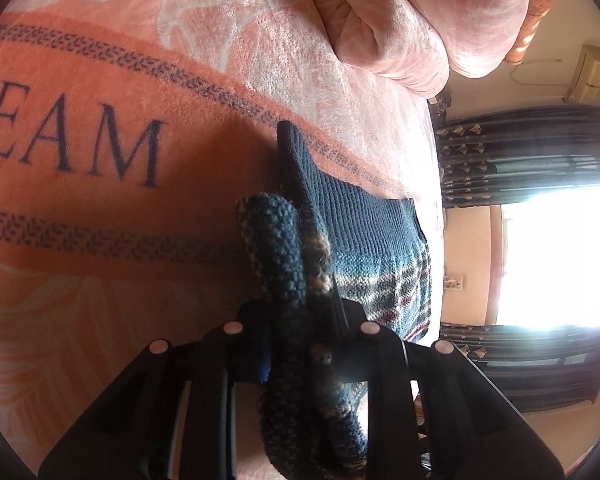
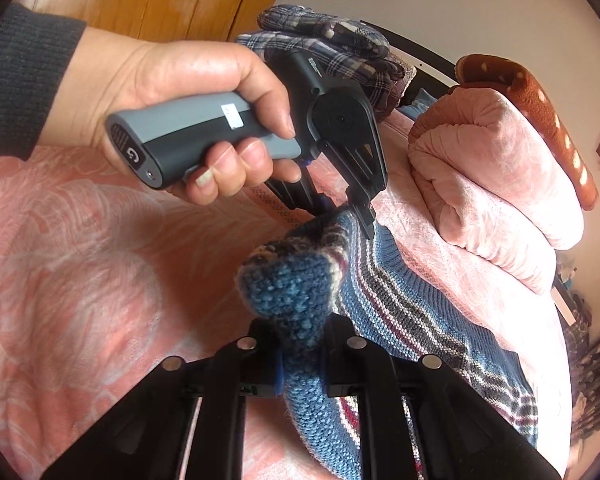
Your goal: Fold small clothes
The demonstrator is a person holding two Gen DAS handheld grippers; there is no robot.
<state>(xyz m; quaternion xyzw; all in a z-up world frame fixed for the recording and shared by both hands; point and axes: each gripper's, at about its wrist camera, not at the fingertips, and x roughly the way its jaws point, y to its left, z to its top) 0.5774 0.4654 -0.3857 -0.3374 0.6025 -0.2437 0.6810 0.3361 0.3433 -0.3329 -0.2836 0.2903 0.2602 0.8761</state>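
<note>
Knitwear first: from the left wrist camera, the left gripper (image 1: 300, 312) has its jaws clamped tight on a bunched edge of the blue striped sweater (image 1: 364, 224), no gap showing between fingers and wool. From there the rest of the garment trails away across the pink blanket (image 1: 100, 60) towards the bed's edge, with the curtains (image 1: 516, 160) and a bright window beyond.

Over to the right wrist camera: the right gripper (image 2: 300, 344) is closed on another rolled edge of the sweater, and the knit stretches up from there to the other claw, held by a hand (image 2: 172, 96) above the bed. So both claws are pinching the same edge, close together, with the body draped on the blanket beside a folded quilt (image 2: 492, 168).

Looks like a fold in mid-carry. To do it well, I'd say keep both grips level, draw the edge taut, then lay it squarely over the body before letting go.
</note>
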